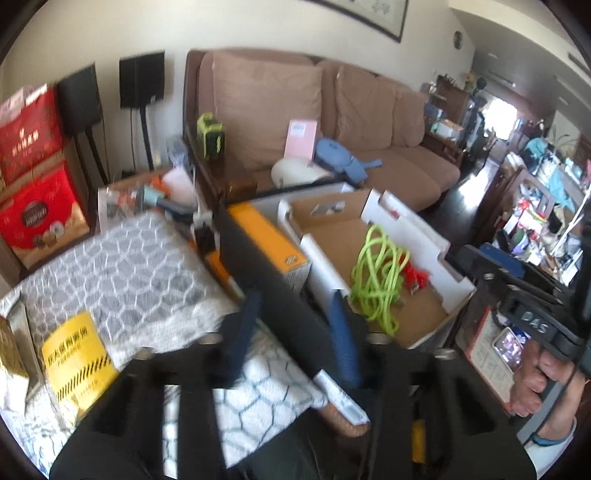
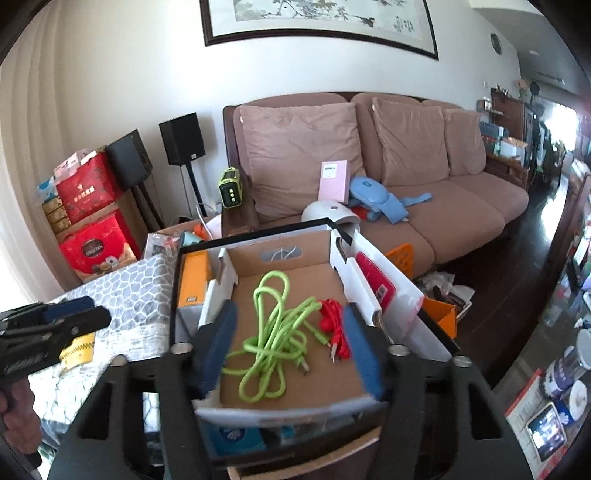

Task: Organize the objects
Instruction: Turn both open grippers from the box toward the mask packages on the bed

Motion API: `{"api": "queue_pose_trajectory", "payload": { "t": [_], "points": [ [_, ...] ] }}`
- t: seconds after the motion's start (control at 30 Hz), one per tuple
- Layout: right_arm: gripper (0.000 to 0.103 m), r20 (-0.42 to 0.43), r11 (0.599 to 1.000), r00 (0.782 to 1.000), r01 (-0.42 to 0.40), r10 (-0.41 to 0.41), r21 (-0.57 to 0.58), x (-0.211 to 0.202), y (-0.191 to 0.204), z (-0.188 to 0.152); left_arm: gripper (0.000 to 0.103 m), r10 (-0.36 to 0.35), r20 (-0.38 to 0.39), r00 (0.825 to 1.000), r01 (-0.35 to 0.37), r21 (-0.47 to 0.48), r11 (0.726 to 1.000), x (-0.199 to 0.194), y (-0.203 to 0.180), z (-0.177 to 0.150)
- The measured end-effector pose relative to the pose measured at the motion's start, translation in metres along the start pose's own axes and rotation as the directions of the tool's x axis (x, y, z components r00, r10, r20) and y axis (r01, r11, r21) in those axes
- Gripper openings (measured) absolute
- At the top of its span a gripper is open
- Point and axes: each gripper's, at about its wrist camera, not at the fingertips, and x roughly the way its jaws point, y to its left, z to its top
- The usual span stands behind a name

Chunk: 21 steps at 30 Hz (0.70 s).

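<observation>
Cables lie in the open cardboard box [image 2: 280, 266]: a green cable [image 2: 273, 332] coiled mid-floor, a red cable [image 2: 332, 317] touching it toward the right wall. The right hand-held gripper [image 2: 291, 350] hangs over the box's near edge, its jaws partly spread around nothing. The left hand-held gripper [image 1: 295, 332] pinches a black flap [image 1: 266, 280] beside an orange box [image 1: 269, 240].

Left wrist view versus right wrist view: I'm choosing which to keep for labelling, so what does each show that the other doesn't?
Only the left wrist view shows a black panel between the left gripper pads, and the hand carrying the other gripper.

Only the right wrist view shows the whole framed painting and the right gripper over the box's near edge.

Both show the cardboard box, green cable, red cable and sofa.
</observation>
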Motion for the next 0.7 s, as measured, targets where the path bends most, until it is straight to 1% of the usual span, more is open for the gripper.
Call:
{"api": "queue_pose_trajectory", "payload": {
  "t": [0.03, 0.07, 0.1, 0.2, 0.27, 0.33, 0.47, 0.57, 0.6, 0.63, 0.67, 0.7],
  "points": [
    [0.034, -0.006, 1.000, 1.000, 0.006, -0.006, -0.004, -0.003, 0.002, -0.003, 0.007, -0.001, -0.019, 1.000, 0.001, -0.012, 1.000, 0.000, 0.005, -0.003],
    [0.014, -0.025, 1.000, 1.000, 0.013, -0.014, -0.005, -0.007, 0.005, -0.008, 0.002, 0.002, -0.030, 1.000, -0.003, -0.023, 1.000, 0.000, 0.009, -0.005],
    [0.007, -0.050, 1.000, 0.999, 0.020, -0.020, 0.001, -0.009, 0.007, -0.013, 0.000, 0.008, -0.036, 0.999, -0.009, -0.032, 0.999, 0.000, 0.013, -0.009],
    [0.002, -0.072, 1.000, 0.997, 0.024, -0.023, 0.007, -0.017, 0.013, -0.026, 0.000, 0.008, -0.027, 1.000, -0.009, -0.045, 0.999, -0.007, 0.022, -0.018],
    [0.001, -0.079, 1.000, 0.996, 0.031, -0.031, 0.001, -0.025, 0.020, -0.032, 0.000, 0.004, -0.019, 1.000, -0.004, -0.042, 0.999, -0.013, 0.026, -0.023],
    [0.001, -0.085, 1.000, 0.996, 0.020, -0.020, -0.003, -0.034, 0.029, -0.036, 0.000, 0.002, -0.002, 1.000, -0.002, -0.026, 1.000, -0.022, 0.029, -0.028],
    [0.005, -0.065, 1.000, 0.998, 0.011, -0.012, -0.016, -0.049, 0.051, -0.037, 0.001, 0.006, 0.022, 1.000, -0.006, 0.001, 1.000, -0.041, 0.039, -0.037],
    [0.007, -0.050, 0.999, 0.999, 0.007, -0.008, -0.031, -0.057, 0.072, -0.036, 0.003, 0.020, 0.041, 0.999, -0.020, -0.008, 1.000, -0.058, 0.056, -0.045],
    [0.009, -0.046, 0.999, 0.999, 0.003, -0.005, -0.039, -0.058, 0.081, -0.036, 0.009, 0.025, 0.044, 0.999, -0.024, -0.014, 1.000, -0.062, 0.062, -0.047],
    [0.020, -0.042, 0.999, 0.999, -0.003, 0.001, -0.046, -0.059, 0.090, -0.035, 0.018, 0.030, 0.050, 0.998, -0.029, -0.024, 0.999, -0.068, 0.070, -0.050],
    [0.031, -0.040, 0.999, 0.999, -0.006, 0.004, -0.051, -0.059, 0.097, -0.035, 0.023, 0.037, 0.058, 0.998, -0.035, -0.032, 0.999, -0.074, 0.077, -0.052],
    [0.035, -0.038, 0.998, 0.999, -0.012, 0.009, -0.059, -0.059, 0.105, -0.035, 0.031, 0.047, 0.068, 0.997, -0.044, -0.041, 0.998, -0.080, 0.086, -0.054]
  ]
}}
